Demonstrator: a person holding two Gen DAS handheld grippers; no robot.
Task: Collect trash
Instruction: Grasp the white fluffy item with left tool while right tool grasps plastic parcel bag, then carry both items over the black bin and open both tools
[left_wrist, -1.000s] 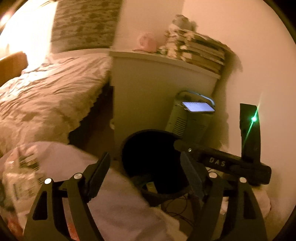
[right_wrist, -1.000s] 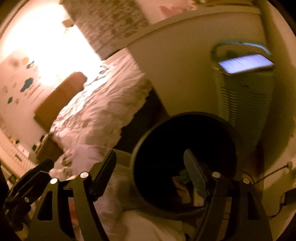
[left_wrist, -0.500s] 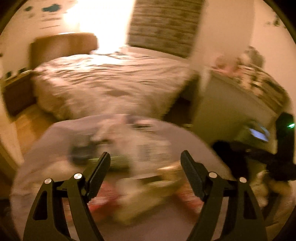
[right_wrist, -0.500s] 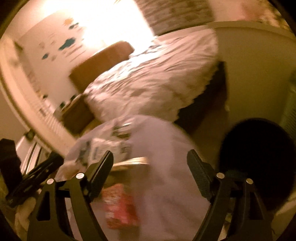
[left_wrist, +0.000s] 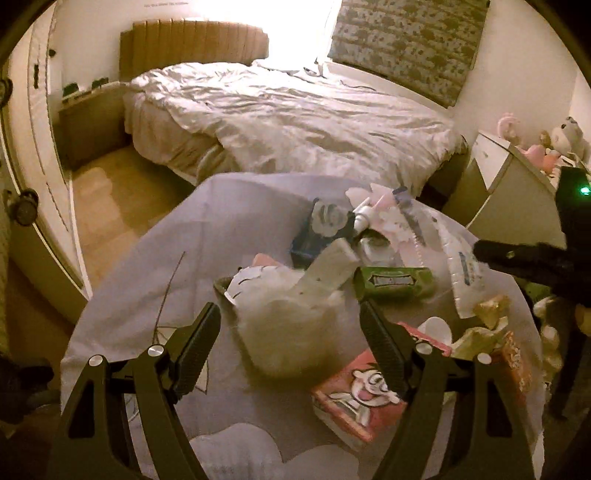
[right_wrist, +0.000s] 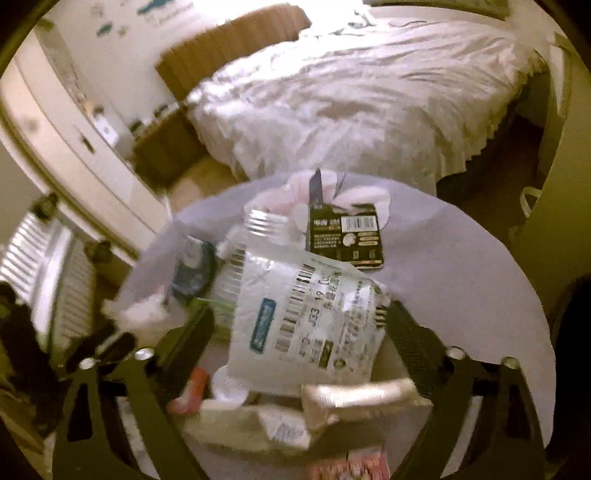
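Now we've swung from bin to desk (left_wrist: 155, 251); both jaws released, right gripper (right_wrist: 299, 328) just widened over the bag (right_wrist: 306, 317).

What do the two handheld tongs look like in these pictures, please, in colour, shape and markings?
The left tongs and the right tongs look the same: matte black, with two angular arms with cut-out openings, silver round bolt heads at the joints, and flat ribbed black pads. No cables or sleeves show. The right tongs show a green light in the left view.

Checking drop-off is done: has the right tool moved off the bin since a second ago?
Yes. The right tool has swung from over the black bin toward the bed, now above the table's trash; its jaws, just opening, frame a white bag.
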